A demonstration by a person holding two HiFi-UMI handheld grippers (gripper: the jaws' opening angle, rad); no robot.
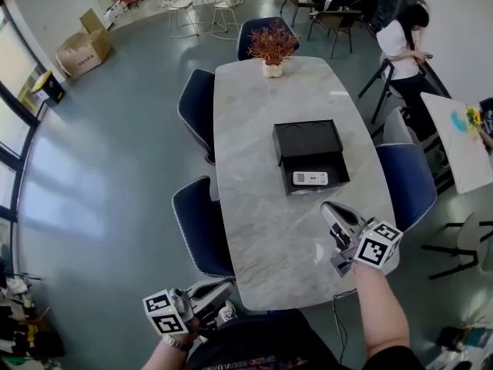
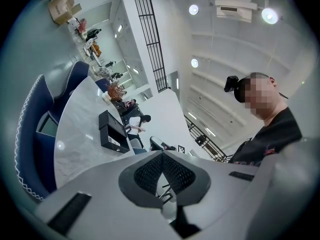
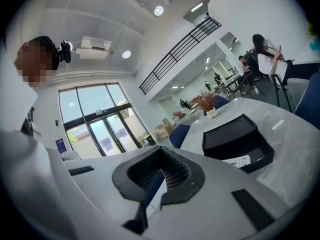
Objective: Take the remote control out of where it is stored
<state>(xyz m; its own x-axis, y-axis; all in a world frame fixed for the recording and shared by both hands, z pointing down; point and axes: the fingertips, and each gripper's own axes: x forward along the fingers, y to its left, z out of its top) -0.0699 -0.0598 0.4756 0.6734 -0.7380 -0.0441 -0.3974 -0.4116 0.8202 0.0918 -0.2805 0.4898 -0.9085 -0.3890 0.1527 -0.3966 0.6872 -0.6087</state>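
Remote control [image 1: 310, 178] in open drawer [image 1: 317, 190] of box [image 1: 306, 139], mid-table [image 1: 254, 214]; potted plant [image 1: 271, 48] at far end.

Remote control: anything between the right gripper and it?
Nothing visible. The white rectangular remote control lies uncovered in the pulled-out drawer of the black box; only bare grey marble tabletop separates it from the right gripper. The drawer's low front wall faces the gripper, whose jaws are shut.

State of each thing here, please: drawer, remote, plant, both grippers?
Drawer: open, facing the person.
Remote control: lying flat in the drawer, untouched.
Potted plant: upright at the far end of the table.
Left gripper: shut, empty.
Right gripper: shut, empty, short of the drawer.
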